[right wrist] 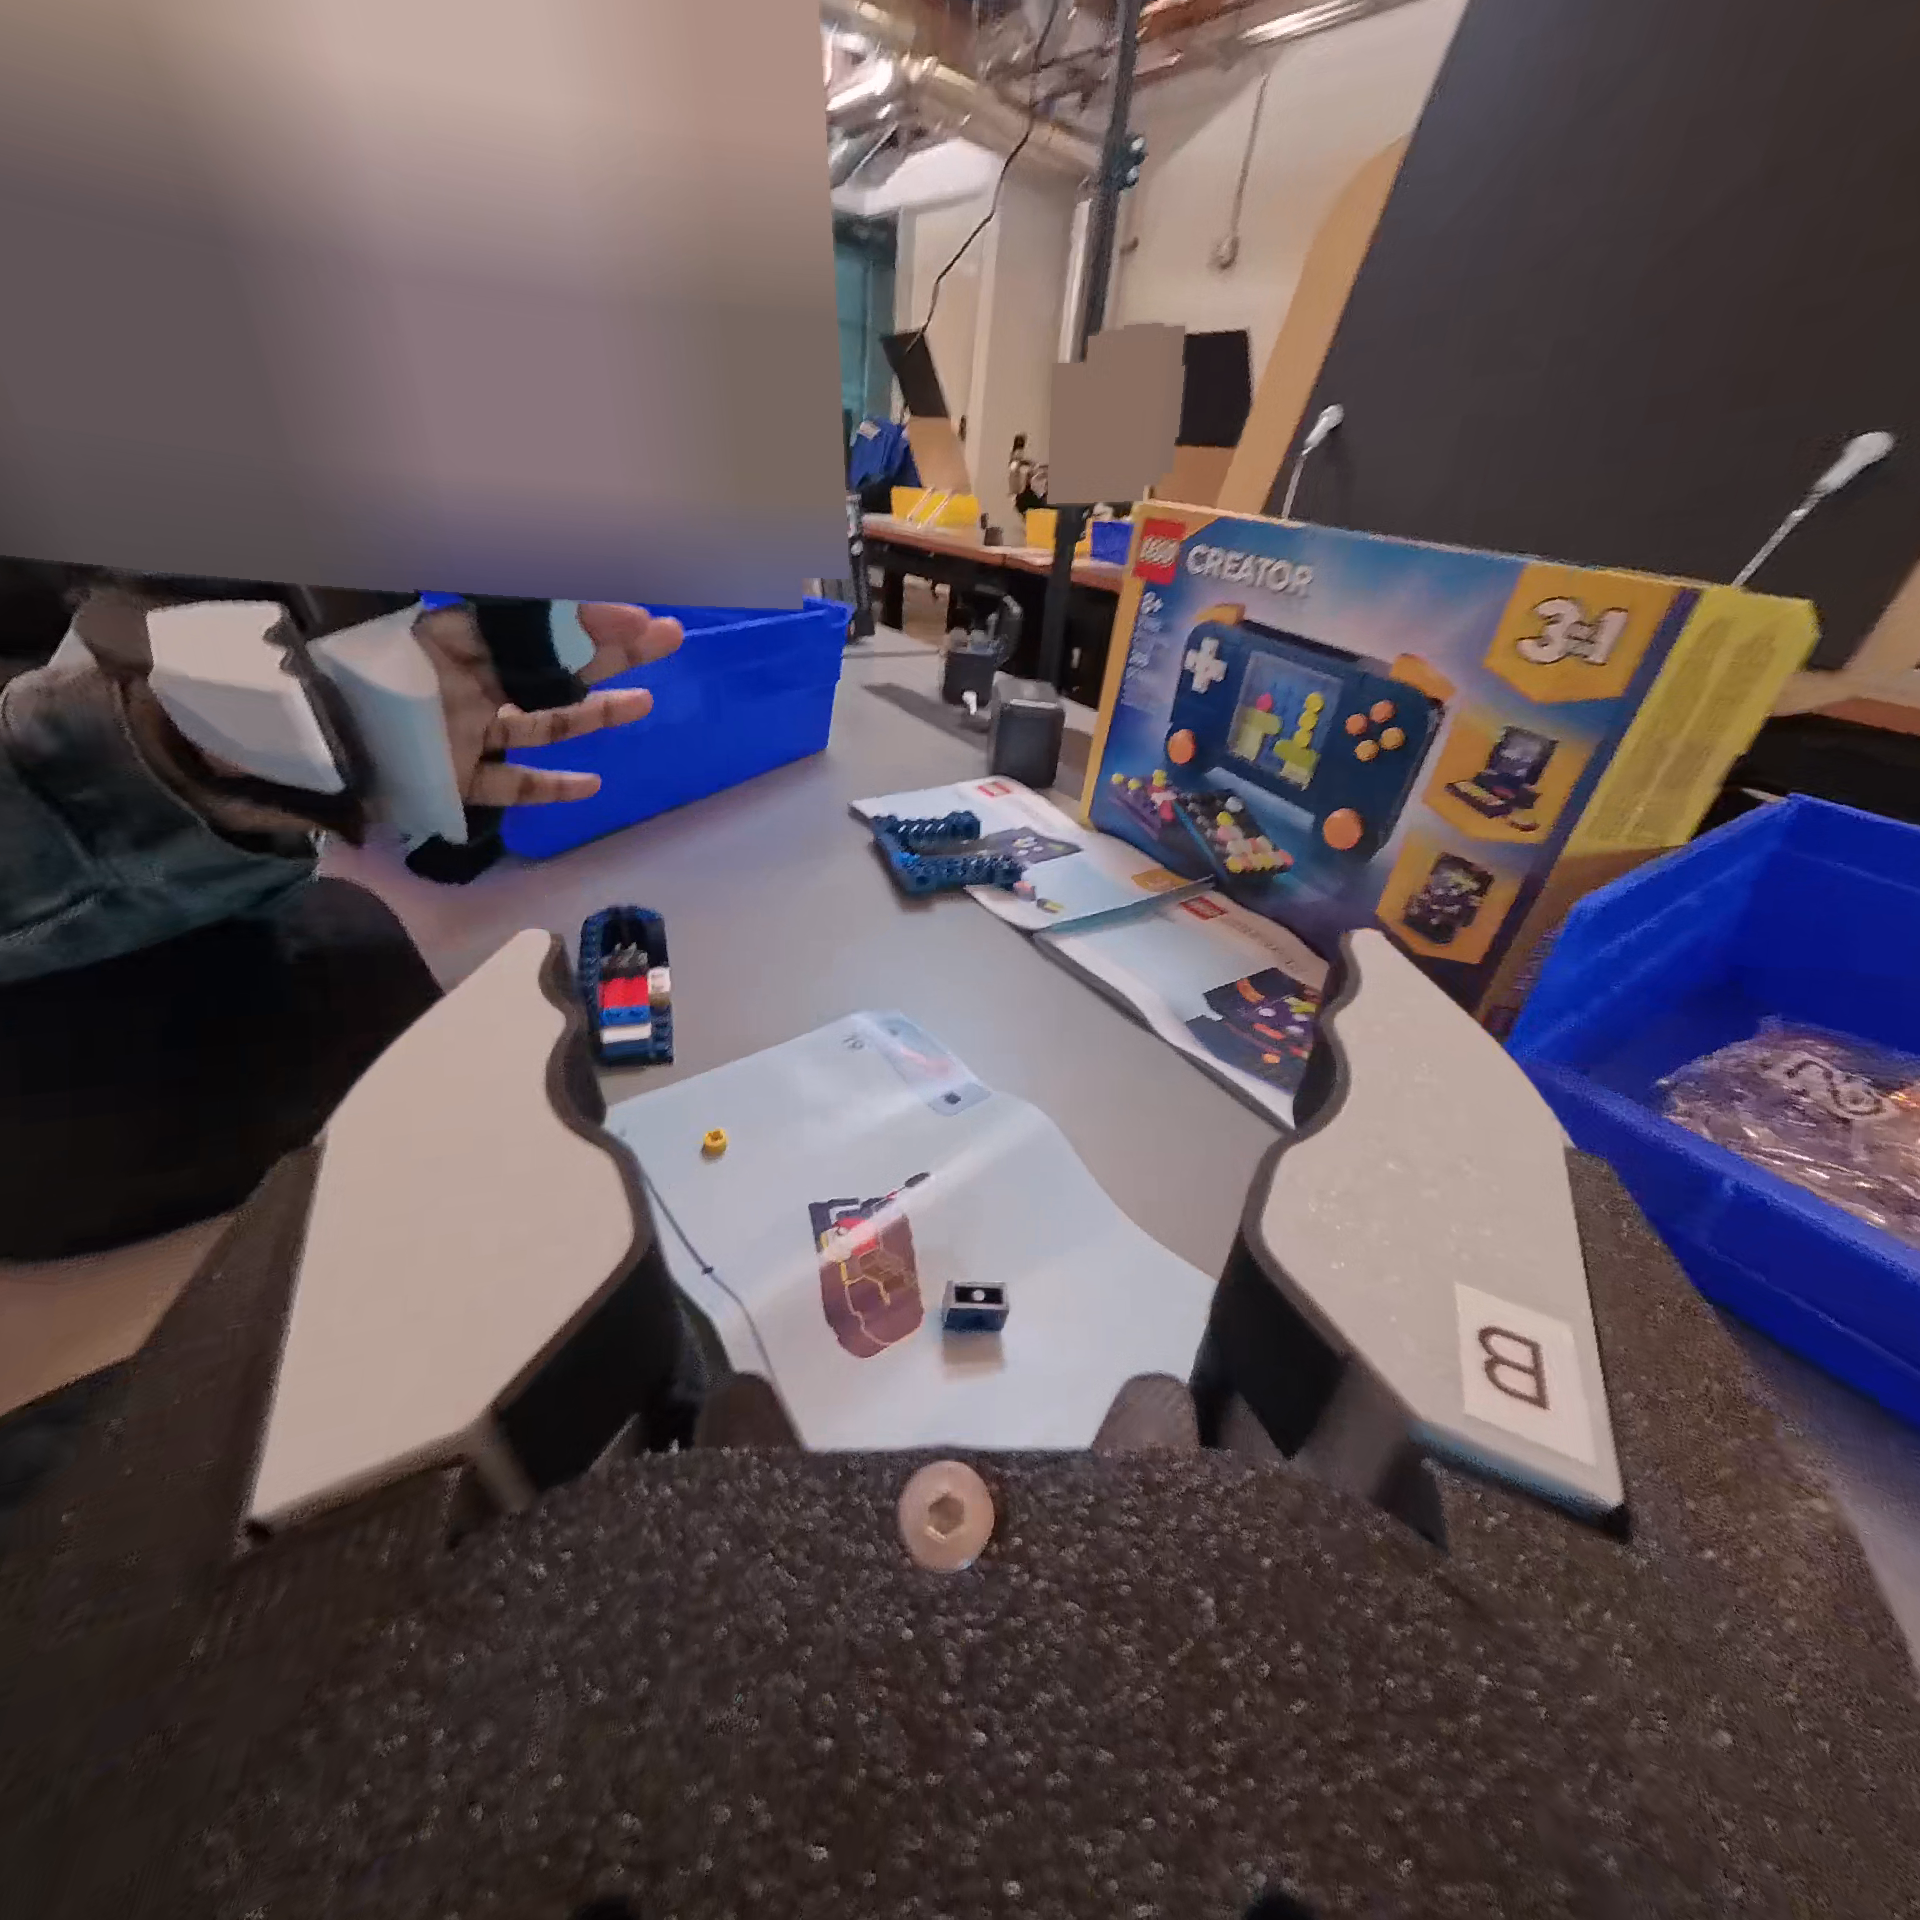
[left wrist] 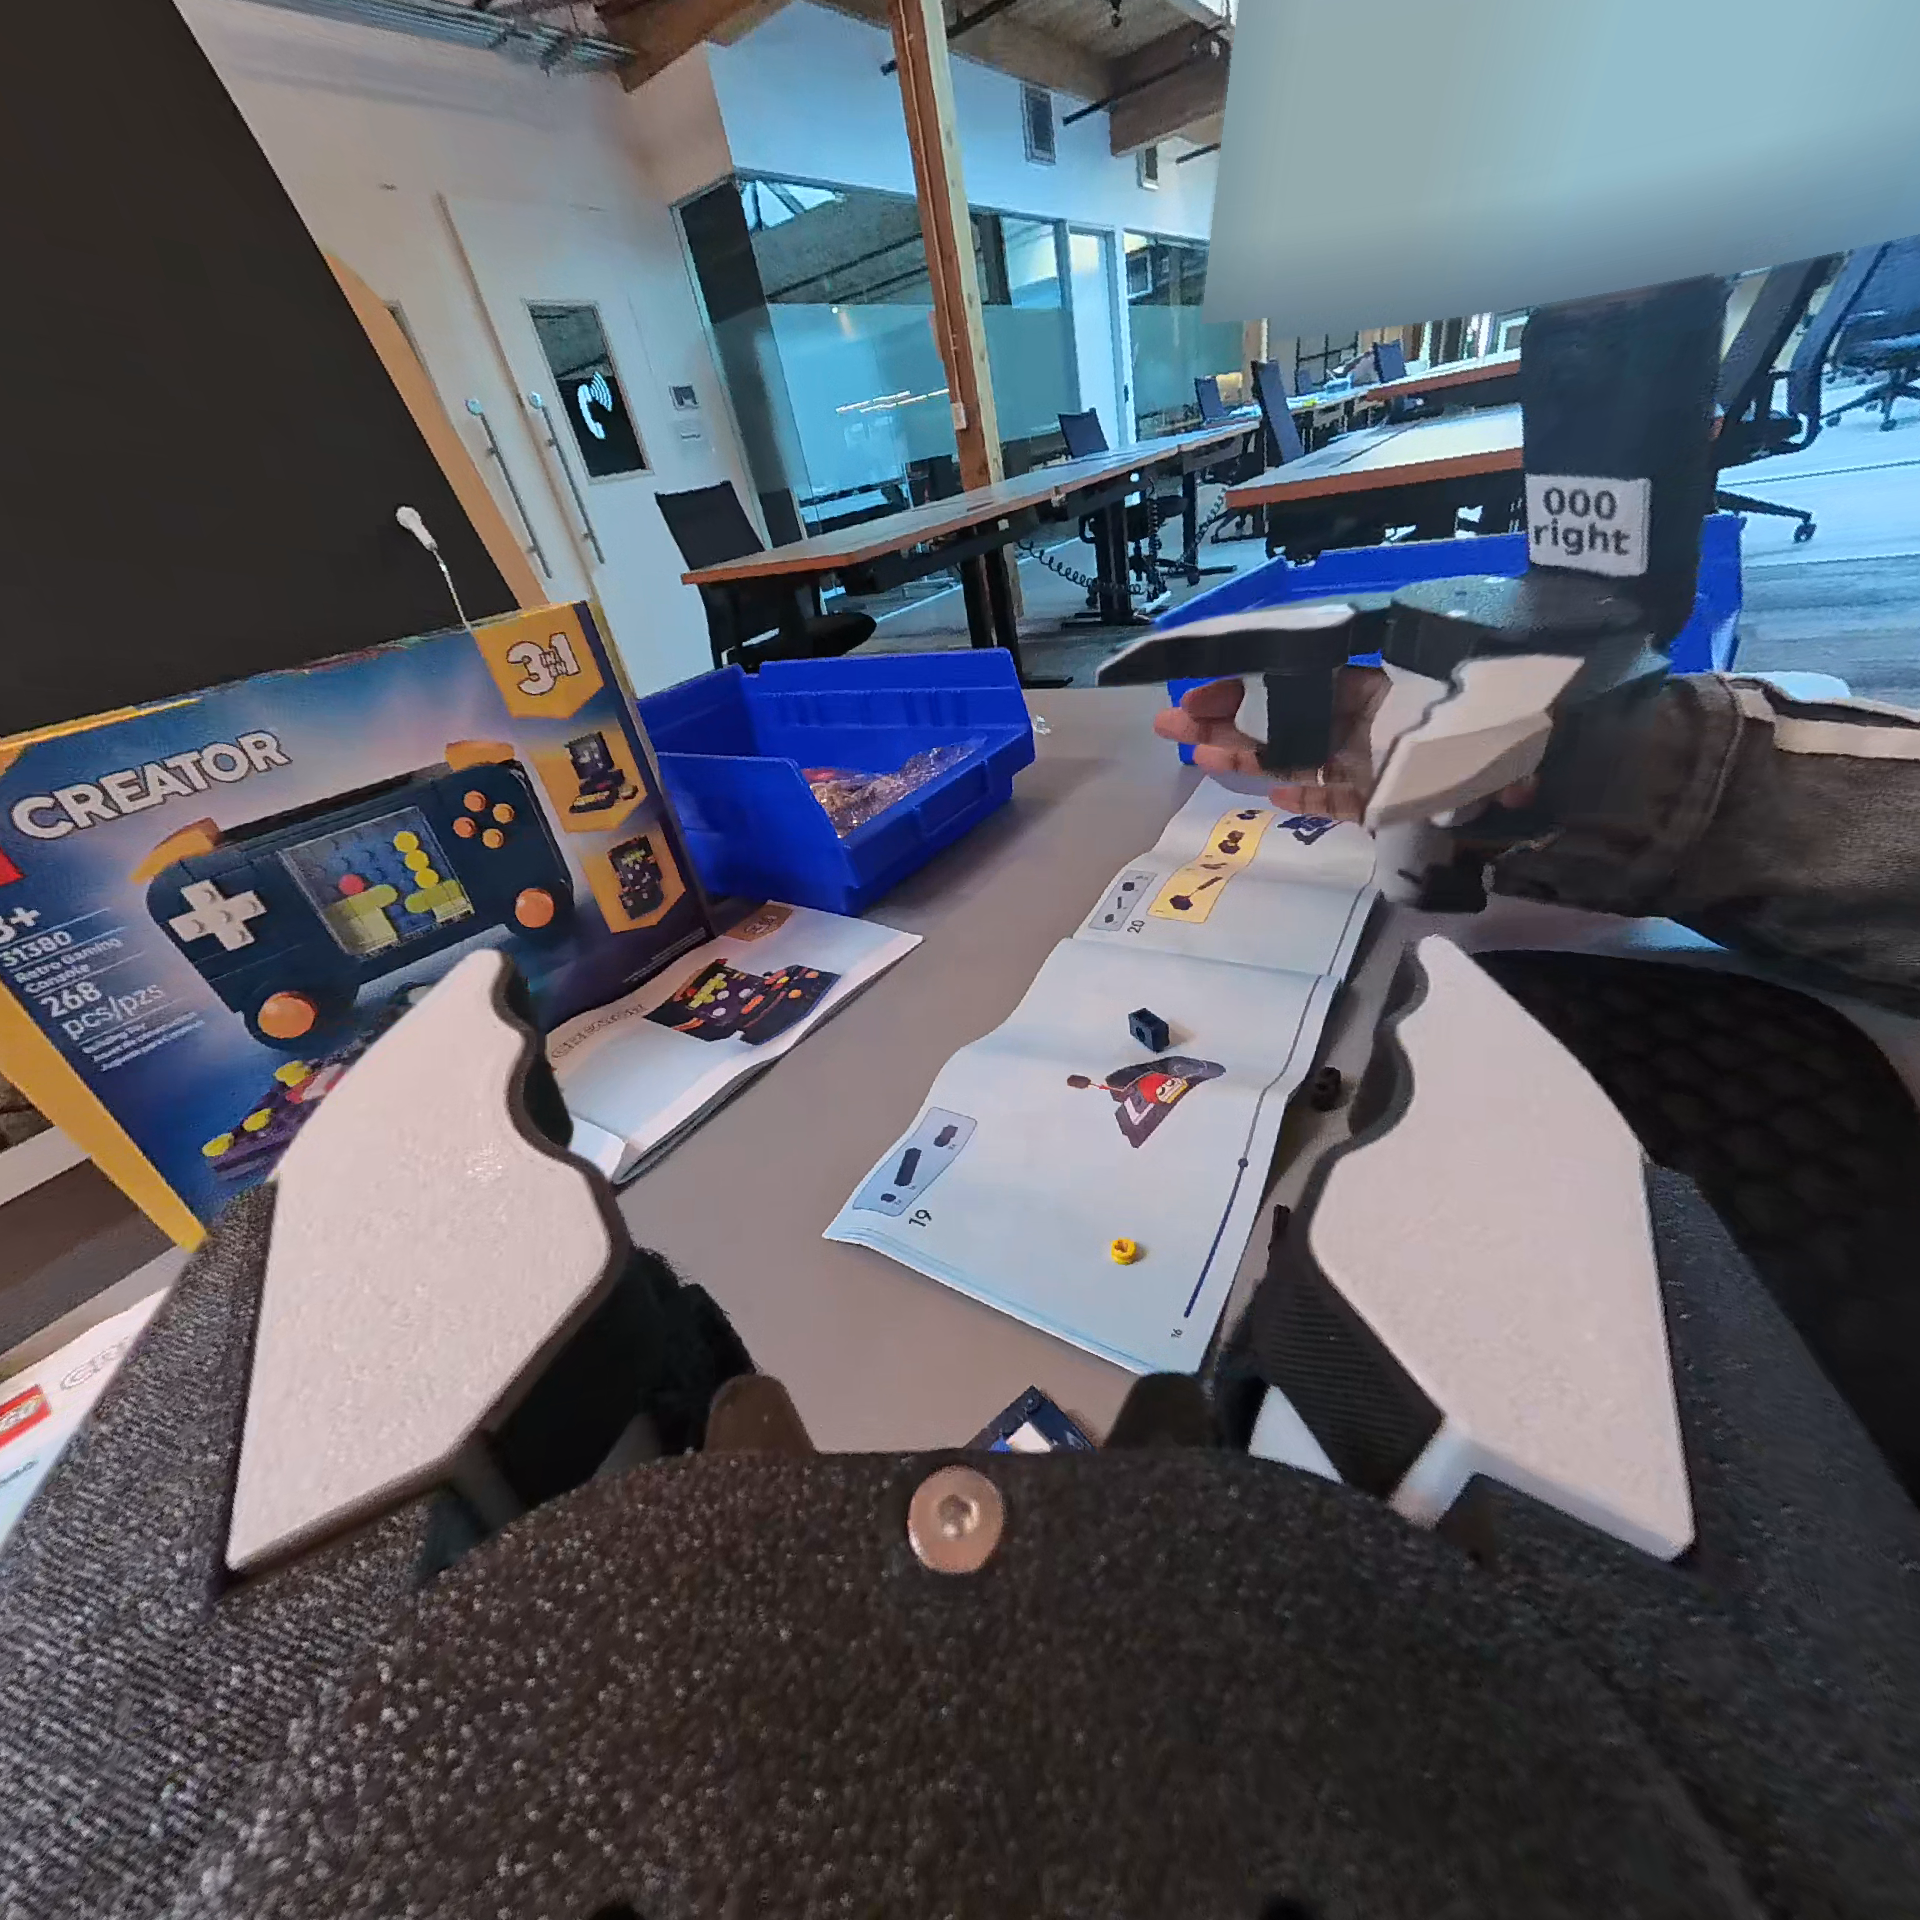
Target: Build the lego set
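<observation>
While both tools stand wide apart and bare, your right tool [right wrist: 940, 1049] hovers nearest the dark blue brick [right wrist: 977, 1307]; it lies on the open booklet [right wrist: 1091, 1174], between the fingers, mid-desk [right wrist: 831, 935].

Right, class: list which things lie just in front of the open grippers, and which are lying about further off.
In front of the right gripper and left gripper, both open and empty: open booklet; dark blue brick and yellow round piece on its pages.
Lying about: toy box, blue bin, closed booklet, small brick model.
</observation>
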Available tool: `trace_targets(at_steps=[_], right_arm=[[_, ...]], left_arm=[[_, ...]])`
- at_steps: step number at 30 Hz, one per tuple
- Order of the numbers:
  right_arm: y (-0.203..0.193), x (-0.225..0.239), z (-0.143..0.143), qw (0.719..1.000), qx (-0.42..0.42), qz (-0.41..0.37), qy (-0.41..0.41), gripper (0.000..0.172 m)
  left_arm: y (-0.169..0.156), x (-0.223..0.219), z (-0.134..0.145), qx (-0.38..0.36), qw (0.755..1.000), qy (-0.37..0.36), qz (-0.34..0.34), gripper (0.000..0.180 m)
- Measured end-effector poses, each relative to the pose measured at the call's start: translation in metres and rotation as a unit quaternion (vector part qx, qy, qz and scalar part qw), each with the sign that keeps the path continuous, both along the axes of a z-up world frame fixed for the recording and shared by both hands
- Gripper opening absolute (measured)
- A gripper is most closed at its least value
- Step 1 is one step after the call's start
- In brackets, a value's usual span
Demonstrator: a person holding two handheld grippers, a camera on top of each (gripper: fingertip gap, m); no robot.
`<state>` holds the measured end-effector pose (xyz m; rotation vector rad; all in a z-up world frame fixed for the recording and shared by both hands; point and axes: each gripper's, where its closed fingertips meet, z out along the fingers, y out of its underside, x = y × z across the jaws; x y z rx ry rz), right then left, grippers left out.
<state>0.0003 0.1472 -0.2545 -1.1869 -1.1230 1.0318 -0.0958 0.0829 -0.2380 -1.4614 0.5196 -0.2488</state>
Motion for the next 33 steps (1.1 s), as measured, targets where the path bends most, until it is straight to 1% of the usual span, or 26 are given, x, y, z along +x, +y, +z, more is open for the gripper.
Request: trace_targets(at_steps=[4, 7, 9, 10, 11, 12, 14, 15, 16, 17, 18, 20, 22, 23, 24, 25, 26, 27, 28, 29, 32, 33], right_arm=[[-0.009, -0.012, -0.020, 0.998, 0.006, 0.026, -0.049, 0.129], [-0.015, -0.019, -0.031, 0.997, 0.004, 0.040, -0.069, 0.128], [-0.017, -0.021, -0.036, 0.996, 0.004, 0.042, -0.078, 0.125], [-0.017, -0.022, -0.037, 0.996, 0.004, 0.042, -0.080, 0.120], [-0.016, -0.022, -0.038, 0.996, 0.002, 0.041, -0.082, 0.110], [-0.016, -0.022, -0.038, 0.996, -0.002, 0.041, -0.083, 0.097], [-0.015, -0.020, -0.034, 0.997, -0.012, 0.038, -0.072, 0.073], [-0.014, -0.019, -0.030, 0.997, -0.015, 0.036, -0.060, 0.056], [-0.011, -0.017, -0.026, 0.998, -0.015, 0.029, -0.046, 0.033], [-0.004, -0.014, -0.024, 0.999, -0.019, 0.011, -0.035, 0.004], [0.003, -0.012, -0.022, 0.999, -0.030, -0.005, -0.030, 0.000], [0.008, -0.008, -0.022, 0.998, -0.053, -0.010, -0.024, 0.000], [0.011, -0.005, -0.014, 0.998, -0.056, -0.016, 0.005, 0.000], [0.015, -0.002, -0.007, 0.998, -0.046, -0.029, 0.025, 0.005], [0.019, 0.002, 0.000, 0.997, -0.031, -0.047, 0.045, 0.027], [0.024, 0.007, 0.006, 0.996, -0.019, -0.063, 0.058, 0.049], [0.027, 0.010, 0.008, 0.995, -0.015, -0.074, 0.058, 0.057], [0.028, 0.013, 0.008, 0.996, -0.015, -0.075, 0.051, 0.039], [0.027, 0.016, 0.010, 0.996, -0.011, -0.076, 0.053, 0.014], [0.025, 0.018, 0.016, 0.995, -0.002, -0.077, 0.067, 0.000], [0.002, 0.009, 0.026, 0.995, 0.020, -0.035, 0.095, 0.000], [-0.010, 0.002, 0.026, 0.995, 0.024, -0.011, 0.096, 0.003]], left_arm=[[0.001, 0.001, -0.006, -0.013, 1.000, 0.000, -0.007, 0.146], [0.004, 0.000, -0.011, -0.022, 1.000, -0.004, -0.008, 0.146], [0.004, -0.001, -0.010, -0.021, 1.000, -0.012, -0.009, 0.146], [0.005, -0.002, -0.009, -0.018, 1.000, -0.015, -0.009, 0.146], [0.005, -0.004, -0.008, -0.011, 1.000, -0.014, -0.008, 0.138], [0.003, -0.006, -0.004, 0.003, 1.000, -0.013, -0.005, 0.124], [0.002, -0.011, 0.007, 0.038, 0.999, -0.029, 0.009, 0.109], [0.001, -0.015, 0.012, 0.049, 0.998, -0.041, 0.012, 0.099], [-0.001, -0.019, 0.015, 0.058, 0.997, -0.049, 0.014, 0.080], [-0.004, -0.025, 0.018, 0.070, 0.996, -0.049, 0.025, 0.037], [-0.006, -0.036, 0.021, 0.085, 0.994, -0.050, 0.050, 0.000], [-0.009, -0.044, 0.026, 0.099, 0.992, -0.052, 0.060, 0.000], [-0.008, -0.045, 0.025, 0.093, 0.992, -0.061, 0.058, 0.000], [-0.007, -0.046, 0.025, 0.095, 0.992, -0.061, 0.065, 0.001], [-0.005, -0.049, 0.027, 0.108, 0.989, -0.062, 0.082, 0.016], [-0.004, -0.051, 0.030, 0.124, 0.986, -0.065, 0.094, 0.047], [-0.003, -0.051, 0.031, 0.132, 0.984, -0.068, 0.097, 0.052], [-0.003, -0.048, 0.028, 0.123, 0.986, -0.061, 0.089, 0.057], [-0.005, -0.047, 0.027, 0.120, 0.988, -0.046, 0.086, 0.021], [-0.006, -0.049, 0.028, 0.126, 0.987, -0.039, 0.093, 0.001], [-0.005, -0.053, 0.026, 0.124, 0.986, -0.034, 0.102, 0.001], [-0.004, -0.054, 0.025, 0.123, 0.986, -0.038, 0.102, 0.007]])
